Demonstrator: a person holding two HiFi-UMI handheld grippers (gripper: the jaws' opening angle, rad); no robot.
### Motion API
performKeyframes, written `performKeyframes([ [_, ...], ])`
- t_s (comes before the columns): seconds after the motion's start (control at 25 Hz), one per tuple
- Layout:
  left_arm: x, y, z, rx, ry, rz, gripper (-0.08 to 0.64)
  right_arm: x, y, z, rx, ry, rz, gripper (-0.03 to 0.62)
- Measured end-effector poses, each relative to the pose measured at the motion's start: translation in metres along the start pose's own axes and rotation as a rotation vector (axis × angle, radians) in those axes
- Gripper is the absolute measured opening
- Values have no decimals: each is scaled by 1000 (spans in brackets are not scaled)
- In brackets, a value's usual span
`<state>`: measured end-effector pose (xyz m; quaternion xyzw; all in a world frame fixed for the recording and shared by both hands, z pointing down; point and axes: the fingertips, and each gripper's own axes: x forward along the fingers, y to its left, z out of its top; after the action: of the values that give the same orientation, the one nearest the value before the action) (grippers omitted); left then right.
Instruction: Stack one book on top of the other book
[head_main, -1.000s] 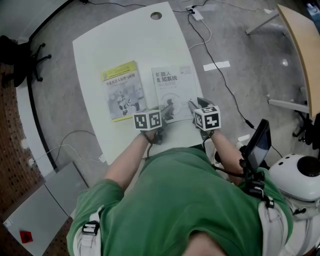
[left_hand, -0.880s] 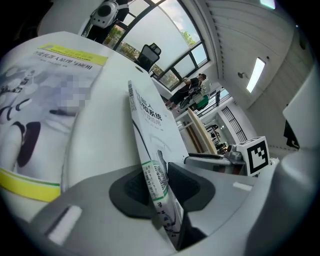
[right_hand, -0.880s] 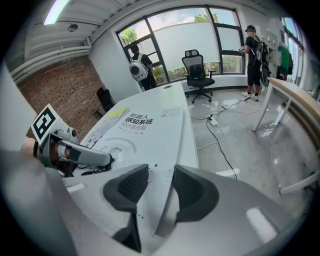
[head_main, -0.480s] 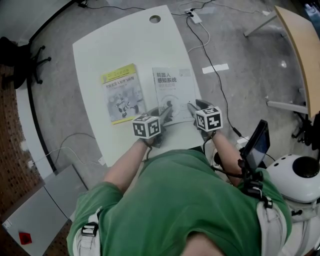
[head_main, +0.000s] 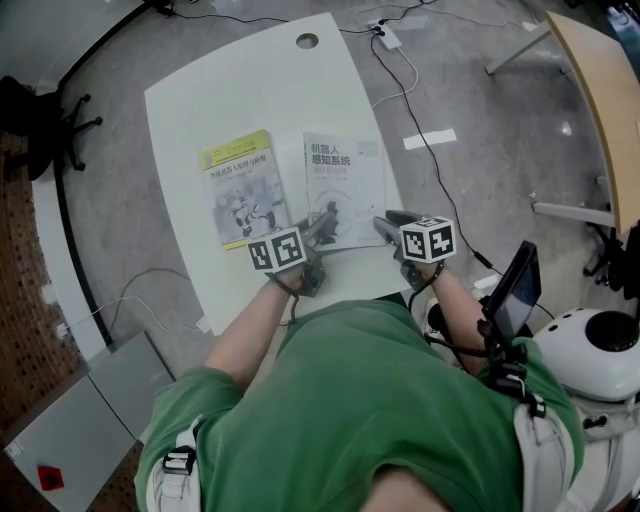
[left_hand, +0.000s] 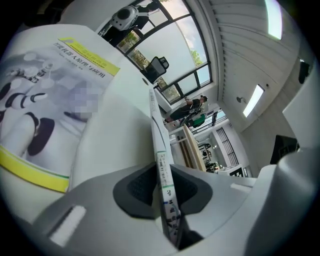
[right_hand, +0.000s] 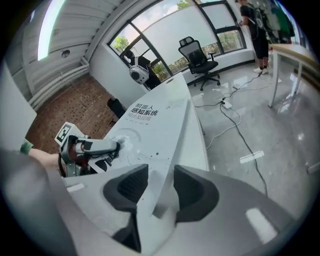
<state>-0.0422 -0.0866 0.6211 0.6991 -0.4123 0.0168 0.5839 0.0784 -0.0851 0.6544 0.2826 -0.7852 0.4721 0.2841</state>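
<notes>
While left gripper's (left_hand: 162, 185) jaws, just closing, are pinching grey book's (head_main: 345, 185) edge, right gripper (right_hand: 160, 190) is straddling its corner slack, white table (head_main: 240, 90) ahead, floor (head_main: 470, 90) beyond.

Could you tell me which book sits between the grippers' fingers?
The white book on the right, not the yellow-banded book; the left gripper has just been closing on its near edge.

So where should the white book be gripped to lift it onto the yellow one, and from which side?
By its near edge, from the person's side. The white book lies flat and thin, so only an edge fits between jaws. The left gripper, its jaws just closed in, pinches the near-left corner. The right gripper straddles the near-right corner, jaws open.
</notes>
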Motion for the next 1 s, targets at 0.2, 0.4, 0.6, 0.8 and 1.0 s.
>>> performKeyframes([
  [0.2, -6, -4, 1, -91, -16, -49, 54, -10, 4, -14, 158, -10, 100, 155],
  [0.4, -13, -10, 3, -154, -33, -97, 54, -15, 19, -30, 306, -11, 242, 210],
  [0.6, -17, -17, 5, -215, -50, -138, 55, -14, 30, -42, 430, -6, 352, 233],
  [0.8, -20, -19, 7, -250, -57, -160, 55, -10, 40, -44, 622, -27, 470, 235],
  [1.0, -20, -24, 7, -242, -51, -162, 55, -4, 44, -38, 708, -66, 541, 235],
])
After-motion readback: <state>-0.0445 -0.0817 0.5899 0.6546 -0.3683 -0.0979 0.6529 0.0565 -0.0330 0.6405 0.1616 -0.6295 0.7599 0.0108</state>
